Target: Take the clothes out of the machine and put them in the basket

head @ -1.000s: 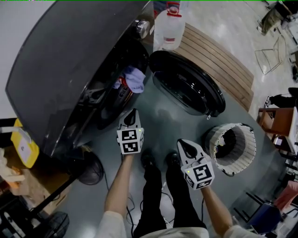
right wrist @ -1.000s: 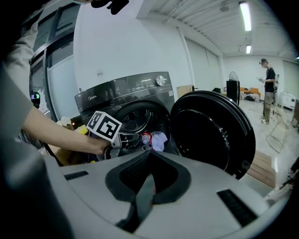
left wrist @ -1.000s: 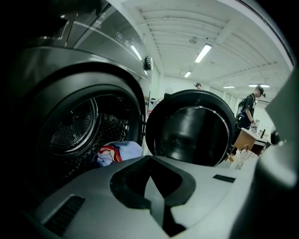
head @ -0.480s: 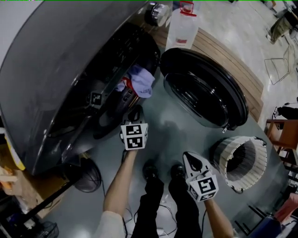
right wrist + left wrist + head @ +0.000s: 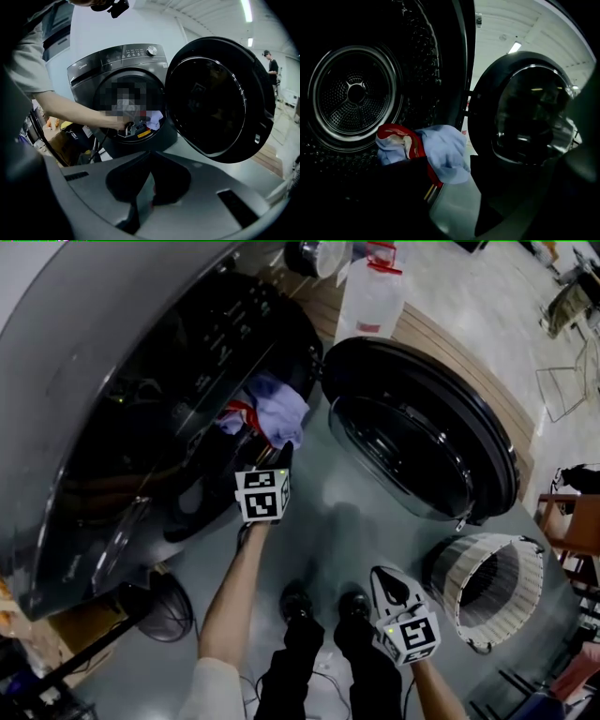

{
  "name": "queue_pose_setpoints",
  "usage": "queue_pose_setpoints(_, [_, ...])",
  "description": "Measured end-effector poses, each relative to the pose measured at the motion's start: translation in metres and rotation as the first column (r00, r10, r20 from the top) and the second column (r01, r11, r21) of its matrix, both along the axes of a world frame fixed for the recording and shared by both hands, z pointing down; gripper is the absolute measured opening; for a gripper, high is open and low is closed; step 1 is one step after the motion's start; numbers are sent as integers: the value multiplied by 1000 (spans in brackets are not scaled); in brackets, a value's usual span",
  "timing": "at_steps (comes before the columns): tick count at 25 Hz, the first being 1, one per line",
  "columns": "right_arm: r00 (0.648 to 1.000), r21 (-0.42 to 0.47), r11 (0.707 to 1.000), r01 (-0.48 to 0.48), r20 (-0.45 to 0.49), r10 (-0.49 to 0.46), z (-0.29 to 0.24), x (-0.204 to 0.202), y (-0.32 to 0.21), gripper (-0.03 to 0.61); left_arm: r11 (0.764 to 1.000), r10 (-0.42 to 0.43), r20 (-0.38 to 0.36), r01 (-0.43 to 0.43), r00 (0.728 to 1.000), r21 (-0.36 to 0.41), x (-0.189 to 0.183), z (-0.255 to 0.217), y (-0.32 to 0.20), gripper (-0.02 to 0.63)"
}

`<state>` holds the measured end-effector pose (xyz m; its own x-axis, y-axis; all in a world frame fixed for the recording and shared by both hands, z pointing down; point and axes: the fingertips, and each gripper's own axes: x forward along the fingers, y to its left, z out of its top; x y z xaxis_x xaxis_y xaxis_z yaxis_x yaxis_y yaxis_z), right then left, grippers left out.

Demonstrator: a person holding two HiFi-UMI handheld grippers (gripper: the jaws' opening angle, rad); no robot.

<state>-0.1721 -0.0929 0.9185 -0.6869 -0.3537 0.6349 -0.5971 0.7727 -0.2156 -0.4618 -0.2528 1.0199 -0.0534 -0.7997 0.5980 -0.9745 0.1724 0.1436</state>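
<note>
**Washer** (image 5: 141,390): far left. Door (image 5: 422,442) swung wide to the right, so the drum mouth is clear.
**Clothes** (image 5: 279,413): pale blue garment w/ red piece, draped over the drum lip and partly hanging out. Prob. the easiest first pick.
**Basket** (image 5: 452,579): near right on the floor, mouth open to receive.
**Left gripper** (image 5: 267,465): just short of the clothes. Jaws have just been opening and are now wide, w/ nothing btwn the pads.
**Right gripper** (image 5: 382,576): low, near the basket, jaws together, empty.

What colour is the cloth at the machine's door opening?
The cloth is light blue, with red beside it; best in the left gripper view.
</note>
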Motion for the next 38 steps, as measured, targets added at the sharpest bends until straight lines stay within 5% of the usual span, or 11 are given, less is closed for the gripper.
queue_pose_setpoints(5, [1000,12,1000,-15,-3,15,23,10,-11,23,998,-61,47,60,997,27,-24,11,-29,331])
queue_pose_setpoints(14, [999,31,999,-34,9,34,42,20,-23,22,991,-129,45,130,991,-19,-48,41,-42,330])
queue_pose_setpoints(15, [999,32,999,-36,11,36,42,20,-24,22,991,-128,54,130,990,-24,-48,39,-42,312])
queue_pose_setpoints(18, [999,33,999,-38,11,38,40,23,-24,21,991,-128,87,131,988,-39,-50,32,-40,64])
queue_pose_setpoints(21, [999,31,999,-36,15,36,35,28,-23,22,991,-127,94,129,987,-26,-48,23,-34,48])
queue_pose_setpoints(38, [999,45,998,31,24,-32,-103,46,-2,23,980,-163,93,150,982,130,3,-160,59,32])
